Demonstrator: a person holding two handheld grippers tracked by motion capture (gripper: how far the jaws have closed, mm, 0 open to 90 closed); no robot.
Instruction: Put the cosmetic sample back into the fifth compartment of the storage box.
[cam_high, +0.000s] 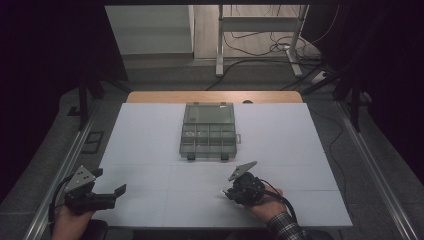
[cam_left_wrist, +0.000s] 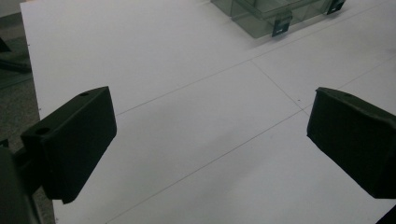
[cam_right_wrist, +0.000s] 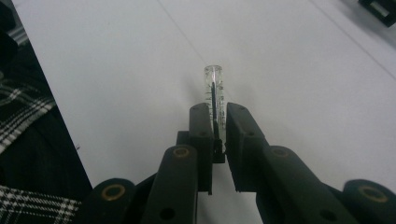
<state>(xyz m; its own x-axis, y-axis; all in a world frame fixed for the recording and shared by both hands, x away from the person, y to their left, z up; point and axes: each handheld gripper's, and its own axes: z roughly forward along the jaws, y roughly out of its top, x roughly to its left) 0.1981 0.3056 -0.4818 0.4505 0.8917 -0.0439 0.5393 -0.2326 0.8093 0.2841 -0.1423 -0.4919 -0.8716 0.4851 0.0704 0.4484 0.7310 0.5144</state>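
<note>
A clear grey plastic organiser box (cam_high: 207, 132) with several compartments sits mid-table, its lid laid back toward the far side; one corner of the box (cam_left_wrist: 273, 14) appears at the top of the left gripper view. My right gripper (cam_high: 226, 193) (cam_right_wrist: 218, 114) lies low over the table's front right and is shut on a small clear tube (cam_right_wrist: 214, 86) with fine markings, which sticks out beyond the jaw tips. At the front left, my left gripper (cam_high: 110, 181) (cam_left_wrist: 210, 135) stands open, with only bare tabletop between its jaws.
The white tabletop (cam_high: 150, 145) carries thin seam lines. A wooden strip (cam_high: 210, 97) runs along its far edge. Metal rails (cam_high: 375, 170) flank both sides. Beyond the table are desk legs and cables (cam_high: 260, 47) on the floor. A plaid sleeve (cam_right_wrist: 18, 116) shows at my right gripper.
</note>
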